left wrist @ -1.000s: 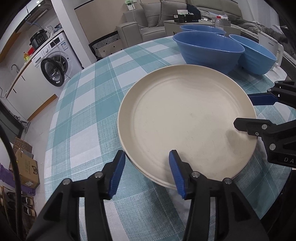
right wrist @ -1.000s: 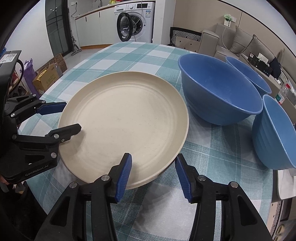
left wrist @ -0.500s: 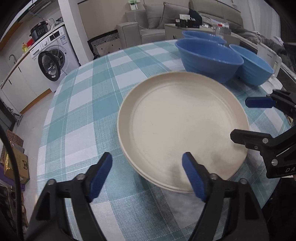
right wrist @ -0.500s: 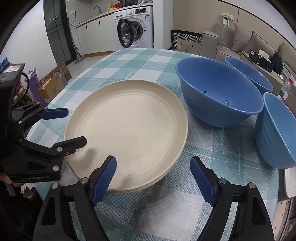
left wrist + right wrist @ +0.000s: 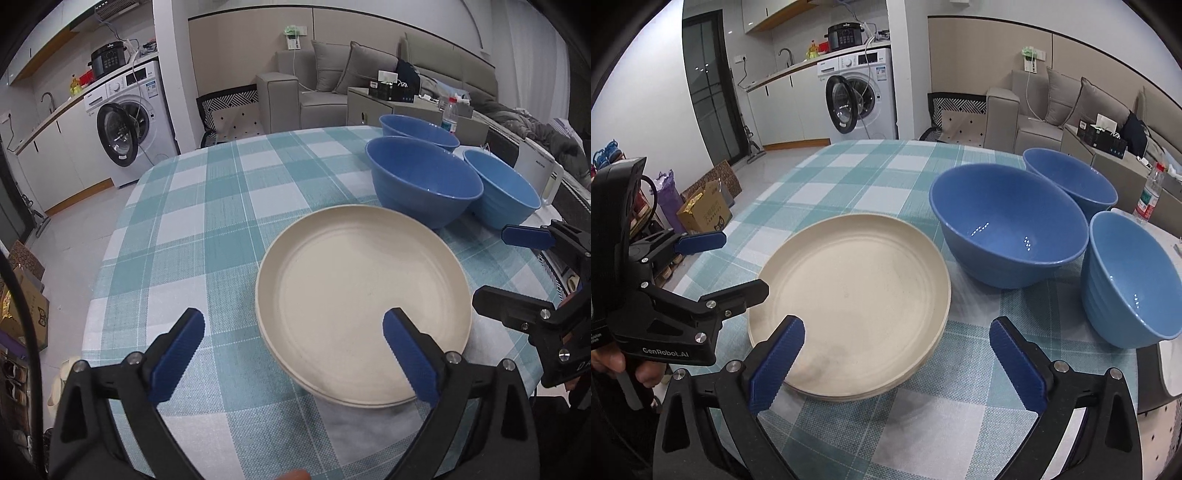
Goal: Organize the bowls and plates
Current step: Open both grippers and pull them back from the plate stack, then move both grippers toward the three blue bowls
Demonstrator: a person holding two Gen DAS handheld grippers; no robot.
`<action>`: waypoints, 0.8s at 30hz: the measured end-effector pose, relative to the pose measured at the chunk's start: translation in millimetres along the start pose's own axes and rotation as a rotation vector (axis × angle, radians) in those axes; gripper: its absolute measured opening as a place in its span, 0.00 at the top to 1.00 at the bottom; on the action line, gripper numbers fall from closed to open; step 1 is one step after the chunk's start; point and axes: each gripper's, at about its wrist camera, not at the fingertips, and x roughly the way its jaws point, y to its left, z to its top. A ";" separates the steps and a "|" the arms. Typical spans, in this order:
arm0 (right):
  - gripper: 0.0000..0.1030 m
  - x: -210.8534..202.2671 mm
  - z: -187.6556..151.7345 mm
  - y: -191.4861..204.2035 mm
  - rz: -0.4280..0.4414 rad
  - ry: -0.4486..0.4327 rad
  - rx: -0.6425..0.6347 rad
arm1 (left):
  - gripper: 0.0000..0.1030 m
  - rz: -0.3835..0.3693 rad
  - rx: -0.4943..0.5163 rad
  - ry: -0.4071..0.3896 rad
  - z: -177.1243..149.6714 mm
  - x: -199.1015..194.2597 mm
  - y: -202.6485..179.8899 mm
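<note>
A stack of cream plates point(image 5: 362, 295) point(image 5: 857, 291) lies on the checked table. Three blue bowls stand behind it: a large bowl point(image 5: 421, 184) point(image 5: 1008, 229), a far bowl point(image 5: 417, 129) point(image 5: 1071, 184) and a right-hand bowl point(image 5: 502, 192) point(image 5: 1137, 280). My left gripper point(image 5: 293, 328) point(image 5: 738, 264) hovers over the stack's left near rim. Its jaws are opening and no pad touches the plates. My right gripper point(image 5: 897, 328) point(image 5: 495, 266) hangs above the stack's right near rim, its jaws also opening, with nothing gripped.
The round table point(image 5: 207, 206) carries a teal and white cloth. A water bottle point(image 5: 1150, 195) and a white jug point(image 5: 546, 177) sit beyond the bowls. Cardboard boxes point(image 5: 705, 210) lie on the floor to the left. A washing machine point(image 5: 129, 125) and a sofa point(image 5: 332, 85) stand behind.
Both grippers' jaws have spread wide from around the plate rim. Both have risen and drawn back from the stack. The plates and bowls have stayed in place.
</note>
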 end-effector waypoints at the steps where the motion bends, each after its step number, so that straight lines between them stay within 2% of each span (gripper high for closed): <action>1: 0.01 -2.6 1.5 -1.3 0.000 -0.008 0.004 | 0.05 0.005 0.001 -0.004 1.3 -0.8 -1.1; 6: 0.01 -17.3 8.6 -11.3 -0.006 -0.054 0.024 | 0.04 0.009 0.014 -0.026 8.5 -2.5 -8.6; 14: 0.01 -39.2 24.5 -27.7 -0.036 -0.107 0.036 | 0.04 -0.024 0.023 -0.058 28.8 1.4 -22.7; 16: 0.01 -45.7 29.0 -32.8 -0.051 -0.121 0.032 | 0.04 -0.033 0.023 -0.066 35.4 3.4 -26.3; 18: 0.01 -50.8 32.9 -37.7 -0.064 -0.130 0.028 | 0.00 -0.043 0.019 -0.075 41.8 5.7 -29.3; 24: 0.01 -64.2 46.7 -55.3 -0.110 -0.153 0.022 | 0.00 -0.064 0.020 -0.099 60.6 11.0 -40.0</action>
